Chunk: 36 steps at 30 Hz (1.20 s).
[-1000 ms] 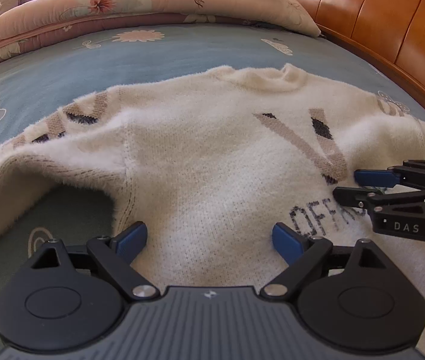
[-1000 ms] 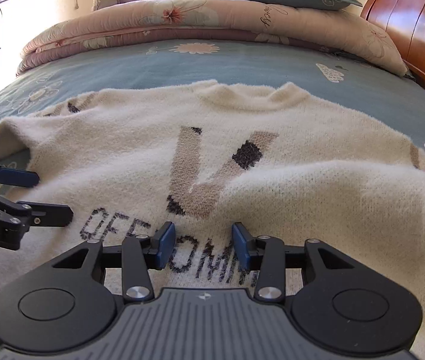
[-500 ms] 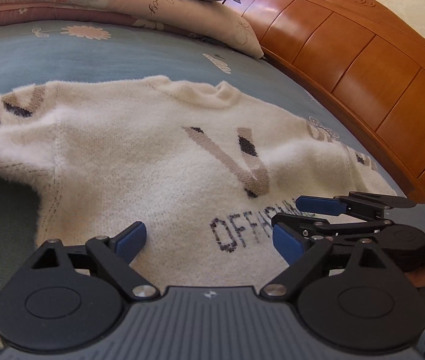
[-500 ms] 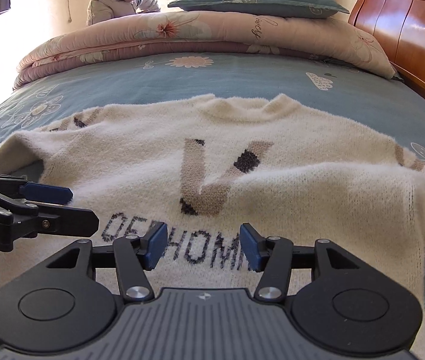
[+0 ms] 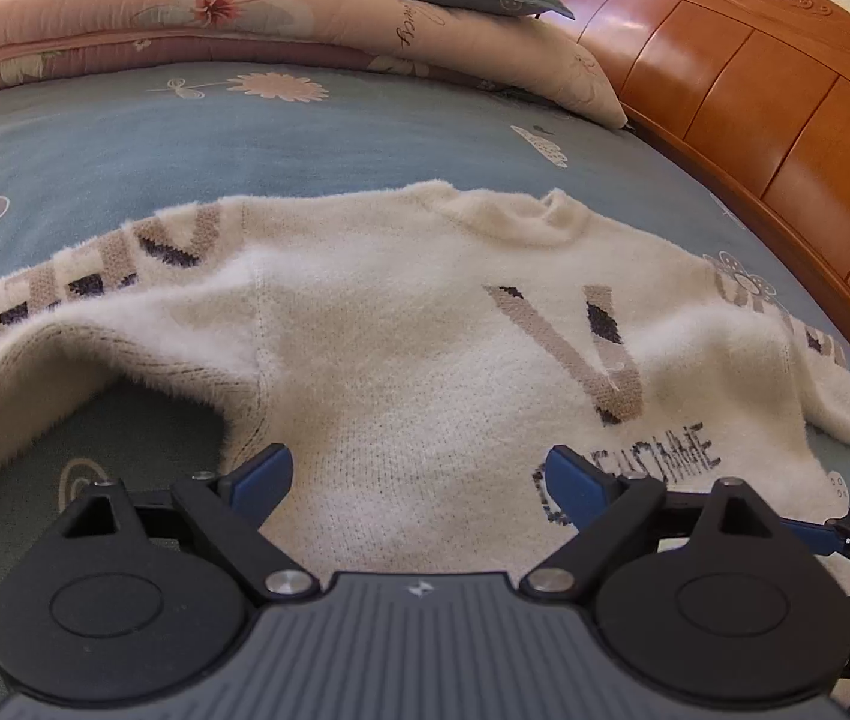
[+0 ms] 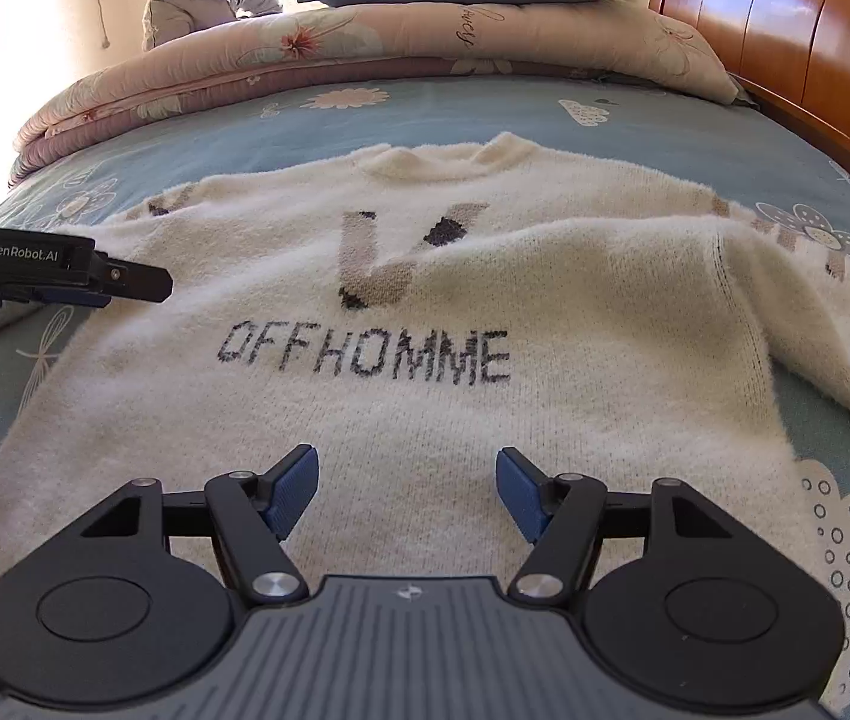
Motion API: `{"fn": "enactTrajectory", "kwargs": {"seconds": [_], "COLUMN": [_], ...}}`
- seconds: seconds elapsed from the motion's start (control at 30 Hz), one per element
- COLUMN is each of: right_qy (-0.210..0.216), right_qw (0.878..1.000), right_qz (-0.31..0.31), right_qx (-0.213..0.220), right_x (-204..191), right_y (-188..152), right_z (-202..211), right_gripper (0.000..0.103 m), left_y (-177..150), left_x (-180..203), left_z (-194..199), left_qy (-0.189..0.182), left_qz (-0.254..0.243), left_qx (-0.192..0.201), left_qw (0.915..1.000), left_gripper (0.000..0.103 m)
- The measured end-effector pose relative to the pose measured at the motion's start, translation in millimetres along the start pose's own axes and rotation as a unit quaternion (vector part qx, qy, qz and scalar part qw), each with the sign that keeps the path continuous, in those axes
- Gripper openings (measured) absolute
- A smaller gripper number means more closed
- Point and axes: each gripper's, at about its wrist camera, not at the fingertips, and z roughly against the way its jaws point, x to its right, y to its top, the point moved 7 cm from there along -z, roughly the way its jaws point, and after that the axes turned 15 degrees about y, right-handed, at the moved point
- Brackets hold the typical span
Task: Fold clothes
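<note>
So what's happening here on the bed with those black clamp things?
A person is about to fold a white sweater spread flat, front up, on the blue bedsheet. Each hand holds a two-finger gripper. The left gripper and the right gripper both hover above the sweater's lower part with fingers apart, holding nothing. Both sleeves lie stretched out to the sides, so no fold has been made yet.

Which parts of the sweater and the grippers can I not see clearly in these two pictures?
- Sweater hem: both views, hidden behind each gripper's own body.
- Left sleeve cuff: left wrist view, cut off by the picture's left edge.
- Right sleeve cuff: right wrist view, cut off by the right edge.
- Right gripper: left wrist view, mostly hidden behind the left gripper.
</note>
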Motion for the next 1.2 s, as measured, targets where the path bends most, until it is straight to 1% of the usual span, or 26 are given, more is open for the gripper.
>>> {"fn": "enactTrajectory", "kwargs": {"seconds": [0.07,0.13,0.2,0.3,0.4,0.43,0.57,0.6,0.63,0.67,0.77,0.87,0.93,1.03,1.1,1.2], "right_qy": [-0.010,-0.021,-0.025,-0.023,-0.029,-0.029,-0.026,-0.025,-0.025,-0.024,-0.018,-0.011,-0.007,-0.004,0.000,0.016], "right_qw": [1.000,0.999,0.999,1.000,0.999,0.999,0.999,0.999,0.999,0.998,0.998,0.997,0.996,0.995,0.995,0.994], "right_qz": [0.013,0.027,0.024,0.011,0.019,0.021,0.025,0.027,0.029,0.031,0.038,0.047,0.059,0.066,0.067,0.064], "right_qx": [-0.016,-0.015,-0.011,0.005,0.016,0.020,0.034,0.037,0.038,0.040,0.046,0.054,0.066,0.074,0.080,0.092], "right_x": [-3.7,-7.8,-7.8,-6.4,-9.1,-9.4,-9.1,-9.0,-9.4,-9.6,-9.3,-8.9,-9.6,-11.2,-12.3,-14.3], "right_y": [-14.0,-26.8,-38.8,-54.4,-62.2,-63.1,-65.7,-66.5,-67.8,-70.0,-77.0,-84.6,-91.2,-97.4,-99.8,-98.4], "right_z": [-0.4,6.9,16.3,29.1,32.9,33.1,34.1,34.1,34.6,35.7,39.6,43.7,46.5,51.3,55.3,64.5], "right_gripper": [0.071,0.075,0.080,0.083,0.086,0.086,0.089,0.090,0.091,0.094,0.097,0.100,0.102,0.103,0.103,0.103], "left_y": [-1.7,-3.4,-4.4,-7.5,-18.3,-26.0,-69.3,-81.7,-100.4,-111.5,-141.0,-167.6,-183.9,-200.9,-207.6,-203.1], "left_x": [6.8,10.1,11.3,17.6,28.1,33.0,45.6,48.7,50.9,52.0,57.1,61.5,56.7,49.2,46.4,47.3], "left_z": [2.1,5.3,11.2,24.6,38.2,42.4,51.4,53.6,55.1,57.5,76.9,96.3,107.5,124.4,130.9,134.3], "left_qy": [0.000,0.013,0.021,0.006,-0.013,-0.013,0.005,0.010,0.012,0.014,0.039,0.064,0.069,0.079,0.084,0.088], "left_qz": [-0.012,-0.024,-0.036,-0.048,-0.063,-0.069,-0.083,-0.086,-0.084,-0.080,-0.089,-0.099,-0.081,-0.076,-0.076,-0.067], "left_qx": [-0.001,0.003,0.012,0.028,0.034,0.035,0.023,0.018,0.002,-0.003,0.019,0.036,0.036,0.046,0.043,0.035], "left_qw": [0.9999,0.9996,0.9991,0.9984,0.9973,0.9969,0.9962,0.9961,0.9964,0.9967,0.9951,0.9924,0.9937,0.9929,0.9926,0.9933], "left_gripper": [0.092,0.092,0.092,0.092,0.092,0.092,0.092,0.092,0.092,0.093,0.097,0.100,0.101,0.102,0.102,0.102]}}
